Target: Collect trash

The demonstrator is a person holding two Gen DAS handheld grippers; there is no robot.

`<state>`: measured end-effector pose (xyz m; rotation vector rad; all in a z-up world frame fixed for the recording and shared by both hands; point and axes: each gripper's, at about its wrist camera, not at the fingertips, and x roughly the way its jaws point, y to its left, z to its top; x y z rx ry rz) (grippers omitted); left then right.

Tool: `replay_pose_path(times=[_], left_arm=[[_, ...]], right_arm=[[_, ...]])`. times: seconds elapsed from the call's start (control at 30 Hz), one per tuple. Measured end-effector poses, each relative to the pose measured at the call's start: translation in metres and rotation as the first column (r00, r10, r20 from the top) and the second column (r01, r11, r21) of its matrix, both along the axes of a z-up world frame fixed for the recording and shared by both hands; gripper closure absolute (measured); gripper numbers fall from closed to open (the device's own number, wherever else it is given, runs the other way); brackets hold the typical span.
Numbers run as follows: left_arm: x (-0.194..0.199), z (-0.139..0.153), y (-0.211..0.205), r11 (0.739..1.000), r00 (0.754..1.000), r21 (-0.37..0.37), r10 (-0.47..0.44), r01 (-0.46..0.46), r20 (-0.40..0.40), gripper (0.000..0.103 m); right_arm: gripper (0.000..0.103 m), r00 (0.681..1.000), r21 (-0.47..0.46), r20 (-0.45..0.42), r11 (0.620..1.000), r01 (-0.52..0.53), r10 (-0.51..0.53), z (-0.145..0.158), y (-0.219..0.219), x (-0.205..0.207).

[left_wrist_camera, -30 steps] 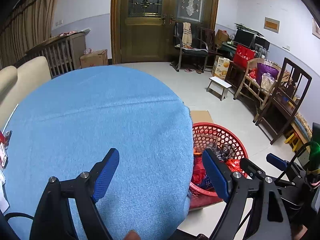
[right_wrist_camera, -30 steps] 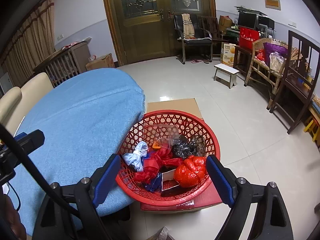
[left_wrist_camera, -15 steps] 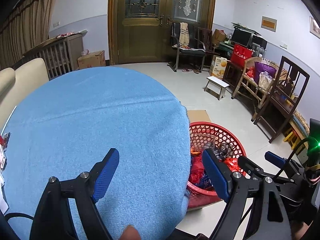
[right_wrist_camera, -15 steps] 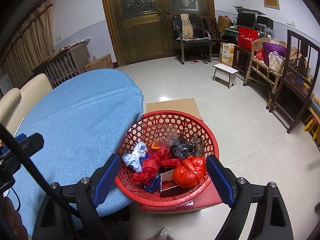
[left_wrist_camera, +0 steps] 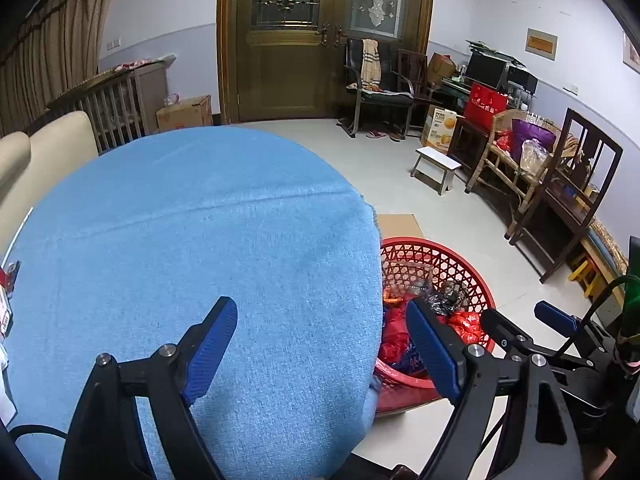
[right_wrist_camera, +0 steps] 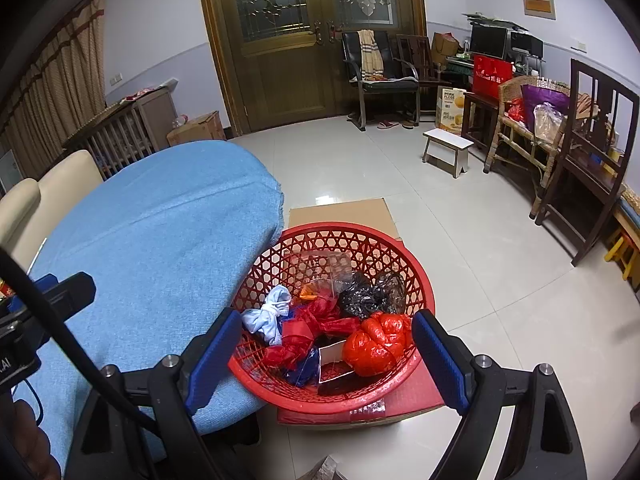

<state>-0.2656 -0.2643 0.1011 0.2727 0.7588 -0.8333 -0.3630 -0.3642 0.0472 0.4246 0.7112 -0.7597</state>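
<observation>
While the left tool [left_wrist_camera: 320,328] hangs over the blue-clothed counter [left_wrist_camera: 200,240] with its fingers apart and nothing between them, the cloth's edge hides the near left part of the red basket [left_wrist_camera: 476,280] in that view. From the right wrist the basket [right_wrist_camera: 420,280] shows whole, sitting on a red box [right_wrist_camera: 416,396] just beside the counter [right_wrist_camera: 160,240], with cardboard [right_wrist_camera: 340,212] flat on the floor behind it. Trash lies inside: a red bag [right_wrist_camera: 376,344], black bags [right_wrist_camera: 360,296], a knotted white bag [right_wrist_camera: 268,316], a clear wrapper [right_wrist_camera: 324,264] hard to make out against the lattice. The right tool [right_wrist_camera: 326,344] stands apart above the basket, empty. At the left wrist view's left edge, small items [left_wrist_camera: 6,296] are cut off and unreadable.
</observation>
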Motion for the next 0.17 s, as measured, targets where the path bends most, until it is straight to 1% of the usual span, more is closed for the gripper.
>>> replay_pose_path(times=[0.17], left_arm=[[-0.0018,0.0010,0.0002,1.000,1.000,-0.009,-0.012,0.012,0.000,0.016]], right_arm=[[0.014,1.000,0.003,-0.002,1.000,0.004,-0.004,0.0000,-0.0008,-0.0013]])
